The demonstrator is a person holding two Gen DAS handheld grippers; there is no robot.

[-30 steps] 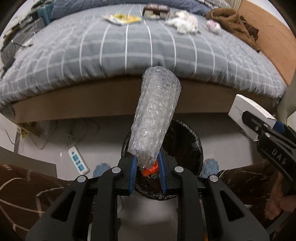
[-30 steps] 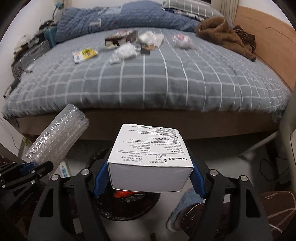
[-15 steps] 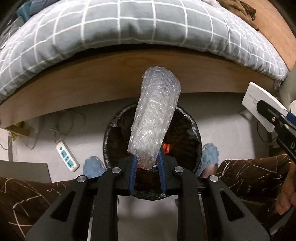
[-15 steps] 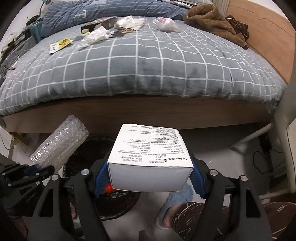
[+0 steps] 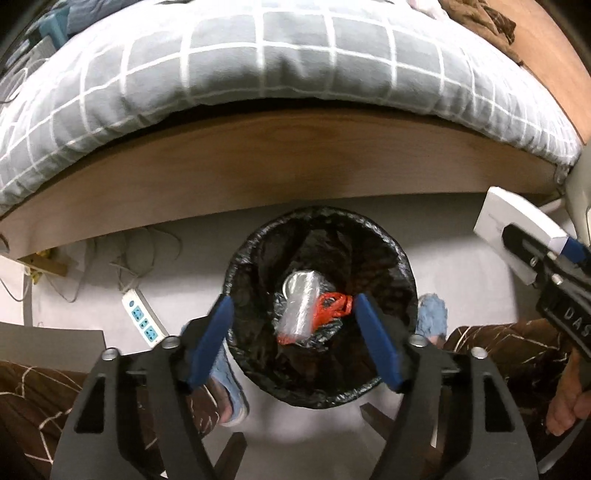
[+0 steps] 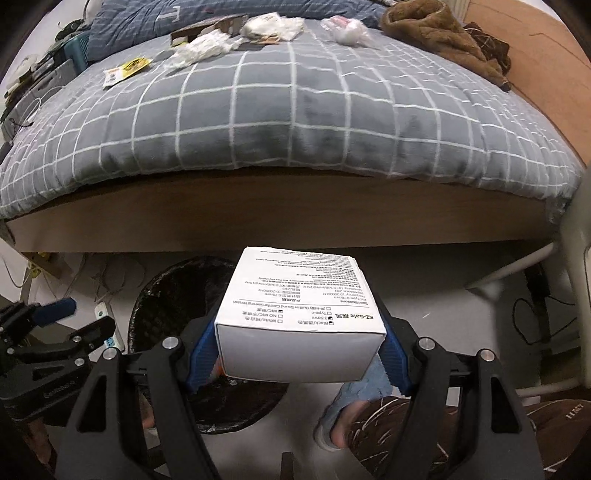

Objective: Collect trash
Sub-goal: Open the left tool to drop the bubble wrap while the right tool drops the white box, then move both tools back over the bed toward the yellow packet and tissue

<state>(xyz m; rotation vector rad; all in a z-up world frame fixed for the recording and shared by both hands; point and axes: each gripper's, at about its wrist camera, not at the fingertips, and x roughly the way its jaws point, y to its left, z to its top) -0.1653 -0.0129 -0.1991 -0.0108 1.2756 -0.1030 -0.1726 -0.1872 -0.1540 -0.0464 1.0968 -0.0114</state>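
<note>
Below the bed edge, on the floor: one round bin [image 5: 399,258] lined with a black bag, seen from straight above in the left wrist view.
Bin contents: one bubble-wrap roll [image 5: 301,306] and one crumpled red plastic bag [image 5: 332,308] touching its side, both on the black liner near the middle.
Roll axis: long axis runs from the near side of the bin toward the bed, tilted, with its round open end toward the bed.
Left gripper [image 5: 293,341]: above the bin, jaws opening, wide apart, nothing between the blue pads; the roll lies free below them.
Right gripper [image 6: 299,349]: clamped on one white box [image 6: 299,317], blue pads pressing its two short sides.
Box position: held over the floor by the bin's right rim, printed face up, long axis crosswise between the pads.
Bed [image 6: 295,122]: grey checked cover; one yellow packet [image 6: 127,70], about three white crumpled wrappers or bags, one flattish cardboard box [image 6: 207,29], one brown garment [image 6: 443,33].
Floor: one white power strip [image 5: 142,321] left of the bin.
Person: two feet in blue slippers [image 5: 430,317] either side of the bin, brown patterned trousers.
</note>
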